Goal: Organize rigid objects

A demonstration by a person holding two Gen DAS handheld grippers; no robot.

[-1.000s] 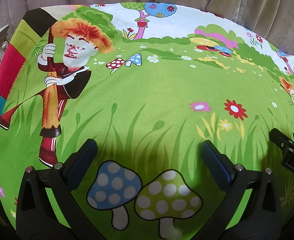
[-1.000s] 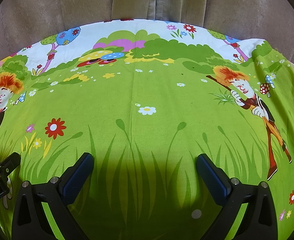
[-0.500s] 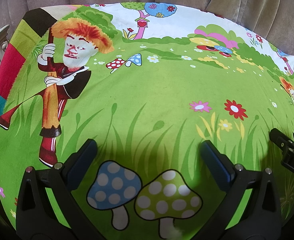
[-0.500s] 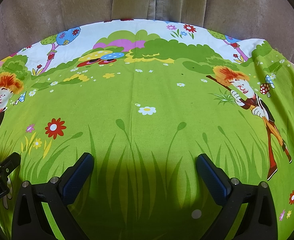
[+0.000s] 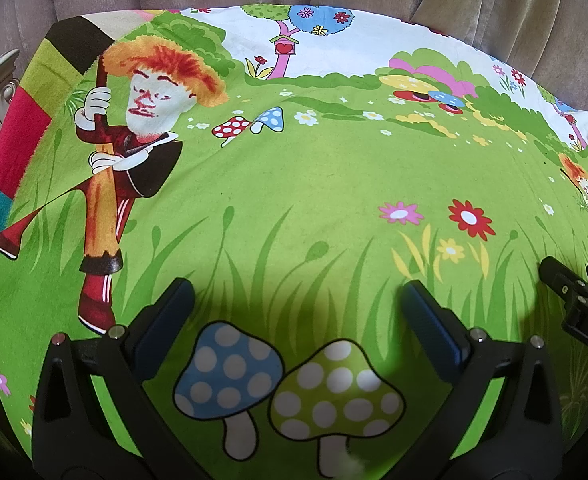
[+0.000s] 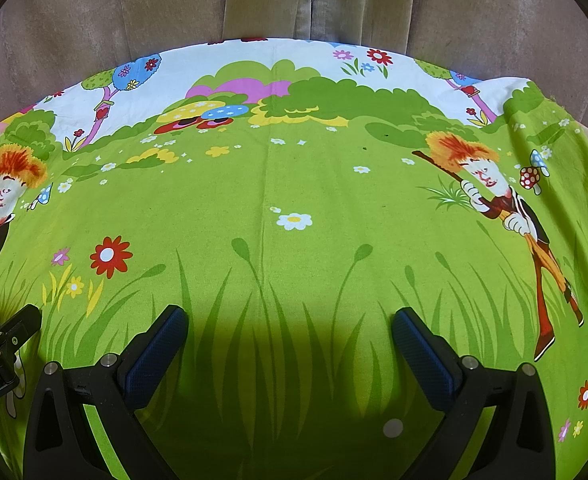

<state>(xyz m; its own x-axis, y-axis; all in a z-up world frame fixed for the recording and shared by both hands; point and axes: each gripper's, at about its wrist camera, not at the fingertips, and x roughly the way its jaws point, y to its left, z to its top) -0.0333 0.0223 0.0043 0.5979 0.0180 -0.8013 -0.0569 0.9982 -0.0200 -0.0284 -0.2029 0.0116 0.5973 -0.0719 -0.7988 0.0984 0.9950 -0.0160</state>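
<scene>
Plainly, both tongs gaped wide and held nothing. Left tongs [image 5: 294, 304] and right tongs [image 6: 290, 332] hung over the cloth [image 5: 313, 184].

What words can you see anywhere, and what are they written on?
"DAS", cut off by the picture's edge: on the right gripper, seen from the left wrist view.
"Robot.AI", its start cut off: on the left gripper, seen from the right wrist view.
The cartoon cloth carries pictures only, no words.
</scene>
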